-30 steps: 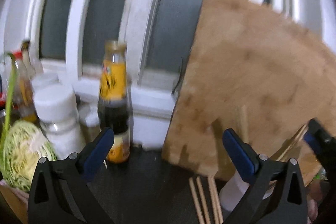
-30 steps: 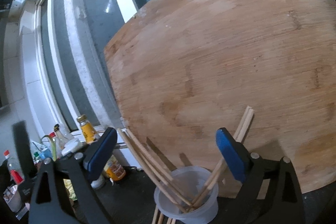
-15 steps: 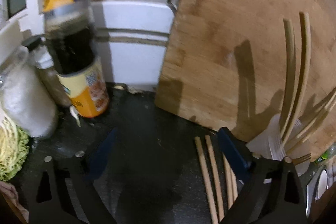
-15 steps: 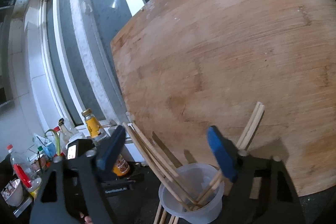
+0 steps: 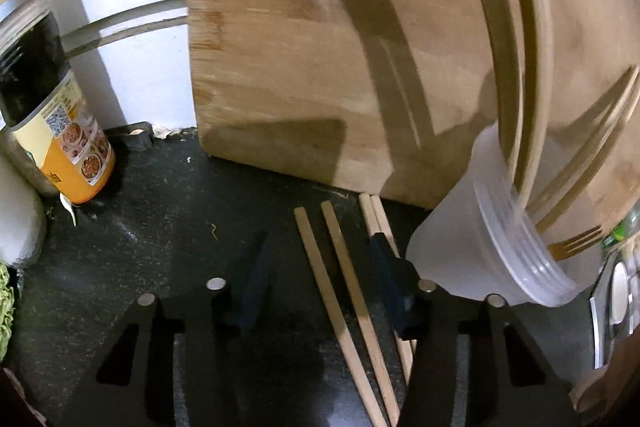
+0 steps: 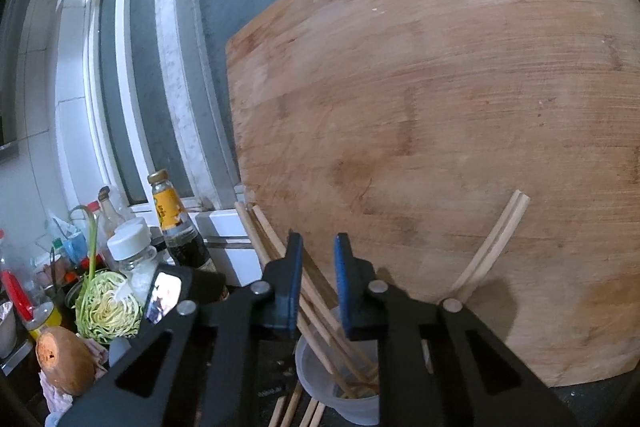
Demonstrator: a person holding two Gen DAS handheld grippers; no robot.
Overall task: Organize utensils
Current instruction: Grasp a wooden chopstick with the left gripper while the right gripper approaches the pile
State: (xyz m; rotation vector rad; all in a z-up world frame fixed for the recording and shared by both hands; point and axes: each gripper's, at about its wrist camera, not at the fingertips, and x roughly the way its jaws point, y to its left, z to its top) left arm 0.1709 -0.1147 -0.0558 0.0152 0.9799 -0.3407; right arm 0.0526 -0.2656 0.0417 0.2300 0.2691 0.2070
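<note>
bamboo chopsticks [image 5: 344,291] lie loose on the dark counter [image 5: 152,227], four of them side by side, running from the foot of the big wooden cutting board [image 5: 320,47] back under the left gripper [image 5: 320,281]. that gripper hangs low over them with its blue-padded fingers [image 5: 256,279] spread wide, two sticks lying in the gap and nothing gripped. just to the right stands a clear plastic cup [image 5: 488,239], touching the right finger, with more chopsticks leaning out of it against the board. the right gripper [image 6: 318,283] sits above the same cup [image 6: 344,383], its pads drawn close with a narrow gap left, the cup's sticks showing behind them, not pinched. a sauce bottle [image 5: 52,115] stands off to the left, and a cut cabbage [image 6: 108,307] beyond it.
</note>
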